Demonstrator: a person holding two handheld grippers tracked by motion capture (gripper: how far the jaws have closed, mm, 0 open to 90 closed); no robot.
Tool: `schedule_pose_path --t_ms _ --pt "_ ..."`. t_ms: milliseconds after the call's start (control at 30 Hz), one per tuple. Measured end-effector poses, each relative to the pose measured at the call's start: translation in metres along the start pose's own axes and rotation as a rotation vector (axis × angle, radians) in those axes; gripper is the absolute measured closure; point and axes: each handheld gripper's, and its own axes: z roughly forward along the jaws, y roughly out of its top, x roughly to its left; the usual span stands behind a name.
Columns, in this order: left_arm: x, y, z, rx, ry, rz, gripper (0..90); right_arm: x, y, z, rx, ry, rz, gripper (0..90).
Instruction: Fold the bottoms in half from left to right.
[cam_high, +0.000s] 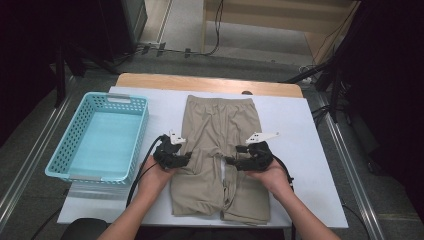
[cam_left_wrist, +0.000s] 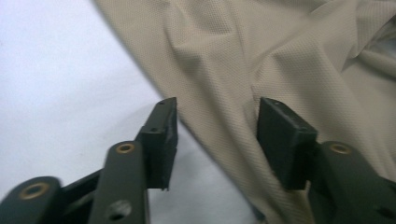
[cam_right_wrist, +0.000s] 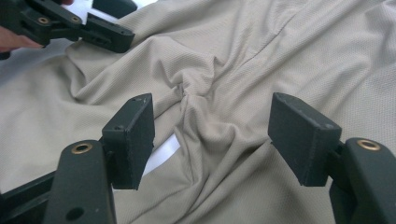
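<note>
The beige shorts (cam_high: 220, 150) lie flat in the middle of the white table (cam_high: 300, 130), waistband at 12 o'clock. Your left gripper (cam_left_wrist: 215, 135) stands released over the outer edge of the left leg, and your right gripper (cam_right_wrist: 212, 135) is also released, above the wrinkled crotch. If you close there, you may catch only one layer. The blue basket (cam_high: 80, 165) waits at 9 o'clock.
</note>
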Motion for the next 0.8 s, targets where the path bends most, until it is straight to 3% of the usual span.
schedule_pose_path --t_ms 200,367,433,500,800 --pt "-0.006 -0.005 -0.001 -0.030 -0.029 -0.025 71.4 0.004 0.013 0.009 0.005 -0.009 -0.005 30.9" --pt "-0.004 -0.007 -0.001 -0.041 -0.080 -0.067 85.5 0.003 0.030 0.024 -0.043 0.004 0.005 33.3" --pt "-0.005 -0.008 -0.001 -0.046 -0.076 -0.056 86.2 -0.001 0.038 0.034 -0.043 0.005 0.035 33.4" --pt "-0.003 -0.008 -0.001 -0.051 -0.094 -0.084 86.2 -0.004 0.047 0.046 -0.036 0.005 0.048 35.0" --pt "0.001 -0.014 0.000 -0.086 -0.122 -0.117 85.9 -0.006 0.083 0.092 -0.008 -0.035 0.032 35.9"
